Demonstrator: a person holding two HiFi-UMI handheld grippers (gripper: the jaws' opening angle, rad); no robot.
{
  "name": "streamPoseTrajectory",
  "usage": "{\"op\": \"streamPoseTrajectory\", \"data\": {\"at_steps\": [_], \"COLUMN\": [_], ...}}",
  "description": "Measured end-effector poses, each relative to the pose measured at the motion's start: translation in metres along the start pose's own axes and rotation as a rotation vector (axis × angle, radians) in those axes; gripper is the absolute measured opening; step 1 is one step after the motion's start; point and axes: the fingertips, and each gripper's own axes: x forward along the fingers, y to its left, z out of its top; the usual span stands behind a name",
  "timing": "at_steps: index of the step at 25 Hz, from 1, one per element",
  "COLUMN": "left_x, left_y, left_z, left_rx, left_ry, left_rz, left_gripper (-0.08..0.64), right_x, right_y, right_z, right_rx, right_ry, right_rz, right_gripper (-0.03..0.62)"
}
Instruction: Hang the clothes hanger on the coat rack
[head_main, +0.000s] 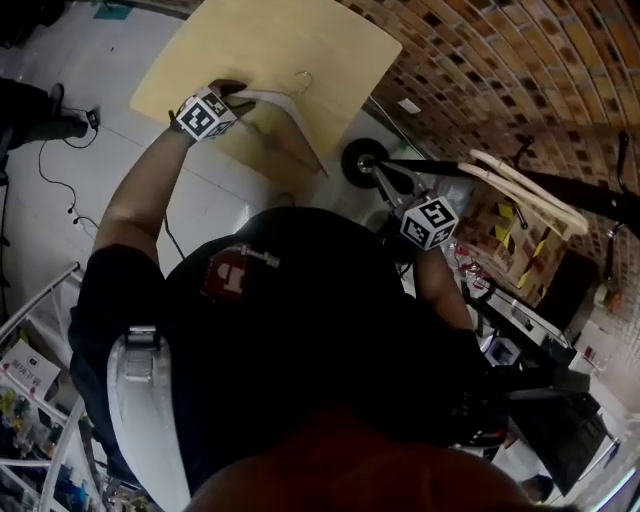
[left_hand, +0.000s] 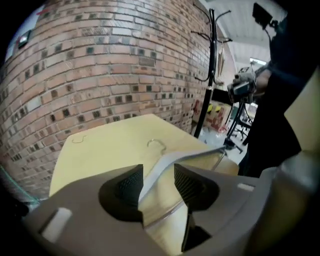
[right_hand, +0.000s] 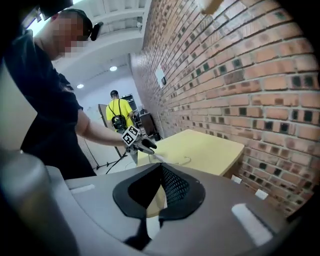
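Observation:
A white clothes hanger (head_main: 290, 110) with a metal hook lies on the pale wooden table (head_main: 250, 40). One arm of the hanger (left_hand: 165, 162) runs between the pads of my left gripper (left_hand: 157, 172), which stands open around it. That arm lies along the left pad and is apart from the right one. My left gripper (head_main: 245, 97) is at the table's near edge. My right gripper (right_hand: 161, 166) is shut and holds nothing. It hovers away from the table, by the black coat rack (head_main: 500, 180). Pale hangers (head_main: 525, 190) hang on that rack.
A brick wall (left_hand: 100, 65) runs behind the table. The rack's pole (left_hand: 212, 60) stands right of the table, with its round base (head_main: 360, 160) on the floor. Shelves and boxes (head_main: 515, 250) crowd the right. A person in yellow (right_hand: 118, 112) stands far back. A small wire hook (left_hand: 80, 139) lies on the table.

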Motion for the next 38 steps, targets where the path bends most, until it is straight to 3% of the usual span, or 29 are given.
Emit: {"op": "streamPoseTrajectory", "data": {"at_steps": [3, 6, 9, 12, 16, 20, 30, 38], "left_x": [0.008, 0.025, 0.038, 0.047, 0.046, 0.048, 0.025, -0.009], "left_y": [0.024, 0.039, 0.039, 0.039, 0.049, 0.045, 0.012, -0.02], "left_z": [-0.029, -0.066, -0.088, -0.097, -0.086, -0.082, -0.045, 0.018], "left_rx": [0.134, 0.242, 0.309, 0.342, 0.267, 0.305, 0.233, 0.226], "left_ry": [0.138, 0.288, 0.388, 0.429, 0.386, 0.381, 0.2, 0.059], "left_rz": [0.014, -0.019, -0.086, -0.143, -0.178, -0.191, -0.123, -0.049], "left_gripper": [0.173, 0.188, 0.198, 0.192, 0.17, 0.106, 0.1, 0.1], "right_x": [0.039, 0.06, 0.066, 0.069, 0.067, 0.06, 0.029, -0.016], "right_y": [0.0, 0.004, 0.007, 0.006, 0.002, -0.002, -0.018, -0.031], "right_z": [-0.019, -0.039, -0.038, -0.032, -0.031, -0.034, -0.031, -0.025], "right_rx": [0.062, 0.084, 0.102, 0.114, 0.129, 0.14, 0.144, 0.122], "right_ry": [0.056, 0.123, 0.128, 0.117, 0.112, 0.114, 0.09, 0.028], "right_rz": [0.029, 0.042, 0.052, 0.056, 0.053, 0.042, 0.003, -0.036], "right_gripper": [0.014, 0.014, 0.014, 0.014, 0.014, 0.014, 0.014, 0.014]}}
